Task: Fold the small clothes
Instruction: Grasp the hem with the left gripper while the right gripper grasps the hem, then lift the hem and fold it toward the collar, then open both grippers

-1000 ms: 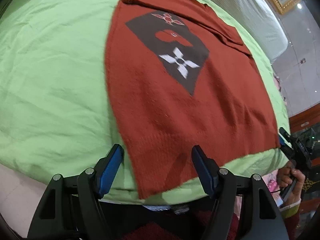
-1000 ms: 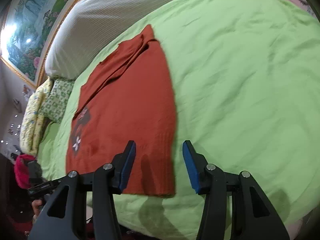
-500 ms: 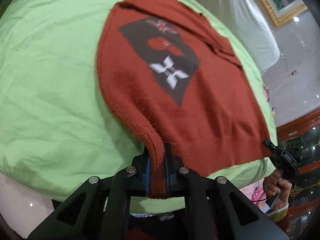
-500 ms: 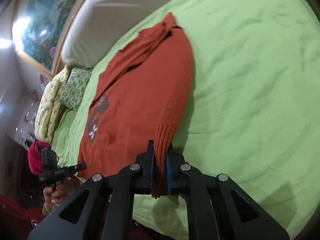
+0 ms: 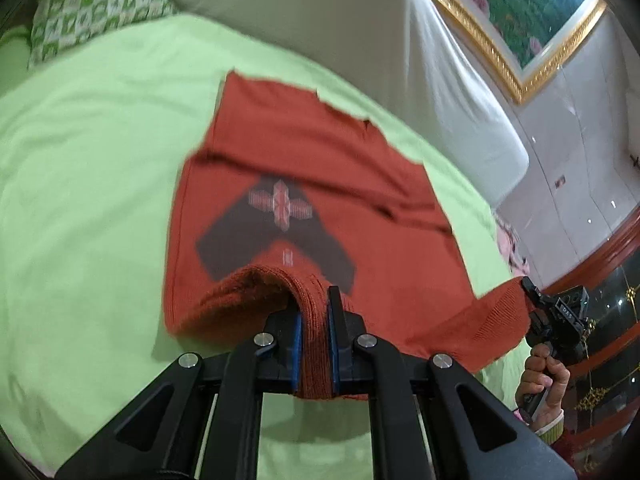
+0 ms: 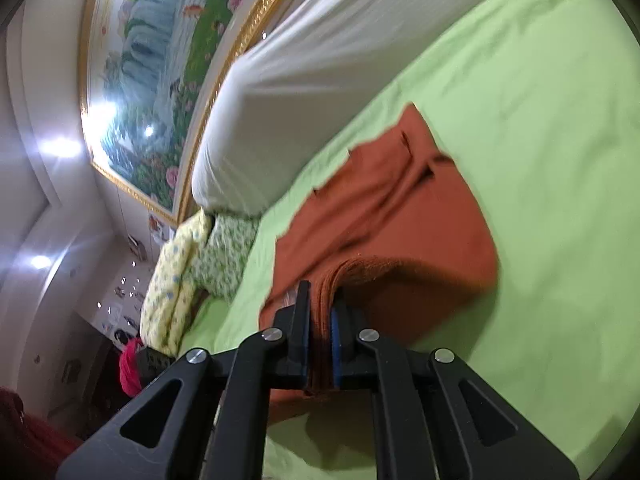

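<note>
Two grips on the rust sweater: left gripper and right gripper jaws clenched on hem corners. Soft, floppy knit, probably light; corners look the right hold.

A bed covered in a light green sheet is carrying a rust-red sweater whose far part is lying flat on it, with patterned pillows and a white bolster-like headboard cover sitting along its head.

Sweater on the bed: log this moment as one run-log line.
left gripper: shut on sweater hem | right gripper: shut on hem | hem lifted off green sheet | fold: not yet made
</note>
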Action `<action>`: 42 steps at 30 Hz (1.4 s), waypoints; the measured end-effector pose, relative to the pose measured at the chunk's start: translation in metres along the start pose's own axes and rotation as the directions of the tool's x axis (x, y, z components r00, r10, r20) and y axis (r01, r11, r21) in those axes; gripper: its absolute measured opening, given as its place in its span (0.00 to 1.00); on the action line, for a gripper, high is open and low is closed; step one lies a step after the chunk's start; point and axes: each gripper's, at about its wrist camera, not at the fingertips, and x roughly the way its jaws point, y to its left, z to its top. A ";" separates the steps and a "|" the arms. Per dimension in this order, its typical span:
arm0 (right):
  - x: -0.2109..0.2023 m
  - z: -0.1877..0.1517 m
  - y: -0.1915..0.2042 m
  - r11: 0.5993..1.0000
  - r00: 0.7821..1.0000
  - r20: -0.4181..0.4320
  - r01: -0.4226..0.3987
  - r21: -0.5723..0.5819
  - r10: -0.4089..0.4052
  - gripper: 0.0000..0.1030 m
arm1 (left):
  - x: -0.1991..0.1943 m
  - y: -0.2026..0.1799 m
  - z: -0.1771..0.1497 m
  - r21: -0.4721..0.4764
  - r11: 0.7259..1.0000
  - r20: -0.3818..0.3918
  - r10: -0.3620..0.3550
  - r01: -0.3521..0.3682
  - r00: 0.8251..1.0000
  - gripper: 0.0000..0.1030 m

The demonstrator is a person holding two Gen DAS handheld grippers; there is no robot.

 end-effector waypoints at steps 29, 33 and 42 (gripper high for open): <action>0.251 0.204 -0.074 0.942 0.946 -0.018 0.324 0.092 -0.324 0.12 | 0.224 0.077 0.277 -0.109 0.980 0.008 0.168 -0.166 0.986 0.11; 0.250 0.202 -0.101 0.924 0.953 -0.045 0.302 0.235 -0.300 0.35 | 0.226 0.080 0.277 -0.127 0.982 0.009 0.144 -0.141 0.990 0.15; 0.193 0.201 -0.081 0.948 0.960 0.095 0.239 0.208 -0.263 0.59 | 0.154 0.083 0.272 -0.187 0.964 0.160 0.220 -0.189 0.962 0.61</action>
